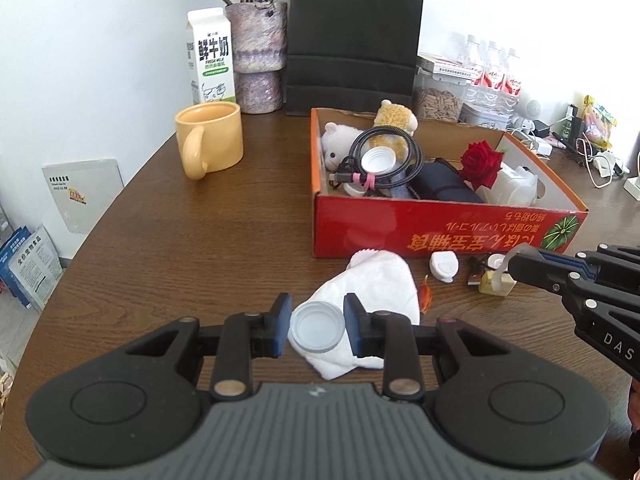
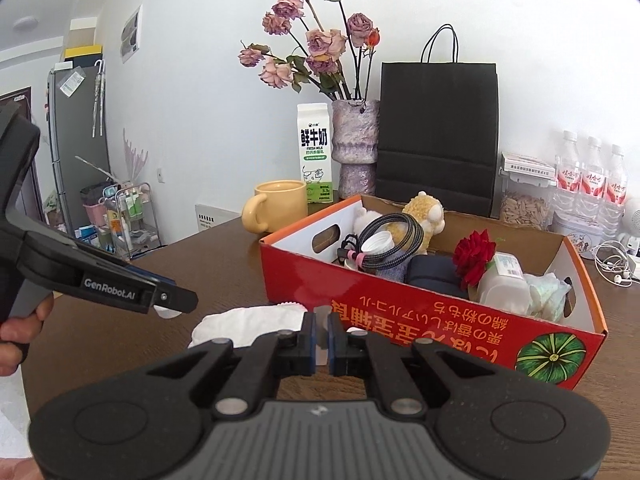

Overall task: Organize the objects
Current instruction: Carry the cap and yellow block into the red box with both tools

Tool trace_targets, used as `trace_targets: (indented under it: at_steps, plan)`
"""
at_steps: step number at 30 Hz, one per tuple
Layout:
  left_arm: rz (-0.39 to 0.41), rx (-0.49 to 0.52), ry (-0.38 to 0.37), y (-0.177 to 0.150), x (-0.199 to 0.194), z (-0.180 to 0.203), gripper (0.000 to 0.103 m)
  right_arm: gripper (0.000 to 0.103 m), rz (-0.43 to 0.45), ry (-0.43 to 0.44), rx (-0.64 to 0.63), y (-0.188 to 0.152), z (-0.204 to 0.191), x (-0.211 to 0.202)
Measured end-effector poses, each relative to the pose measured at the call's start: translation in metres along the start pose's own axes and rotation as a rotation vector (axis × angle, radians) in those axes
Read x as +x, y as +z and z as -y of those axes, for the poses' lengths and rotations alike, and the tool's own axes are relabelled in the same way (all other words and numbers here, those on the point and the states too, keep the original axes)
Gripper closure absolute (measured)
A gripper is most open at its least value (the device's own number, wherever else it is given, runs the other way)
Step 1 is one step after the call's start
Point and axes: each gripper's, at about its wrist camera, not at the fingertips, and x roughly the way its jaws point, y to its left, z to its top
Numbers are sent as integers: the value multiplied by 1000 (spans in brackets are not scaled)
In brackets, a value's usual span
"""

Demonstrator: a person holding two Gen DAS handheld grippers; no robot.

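Near the red cardboard box (image 1: 436, 224) on the brown wooden table (image 1: 192, 248), the left gripper (image 1: 317, 325) jaws squeeze a round white plastic lid (image 1: 316, 326) above a white cloth (image 1: 380, 288). The right gripper (image 2: 321, 336) jaws pinch a thin clear strip (image 1: 505, 268).

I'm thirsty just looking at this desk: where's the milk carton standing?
In both views the milk carton stands upright at the table's far edge by the wall, just behind the yellow mug and right beside the purple vase of dried roses.

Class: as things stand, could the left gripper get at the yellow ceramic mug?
Probably not yet: the left gripper is shut on a white plastic lid. The yellow ceramic mug stands unobstructed.
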Motion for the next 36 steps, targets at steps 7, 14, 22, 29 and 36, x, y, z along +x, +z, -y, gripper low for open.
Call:
trace_targets:
  at_steps: [7,14,22,29,36]
  plan:
    - [25,35,-6,20,4,17,74,98,41,-47,16,11,23,-8]
    - [51,73,-19,41,8,36,74,98,74,-91,28,20,48,-13]
    - [68,97,-33,64,24,55,74,98,95,-115,22,32,71,-6]
    - [62,108,-40,82,48,67,74,98,99,-121,3,43,89,8]
    - [50,101,-61,96,83,77,74,98,103,-131,-9,56,111,31]
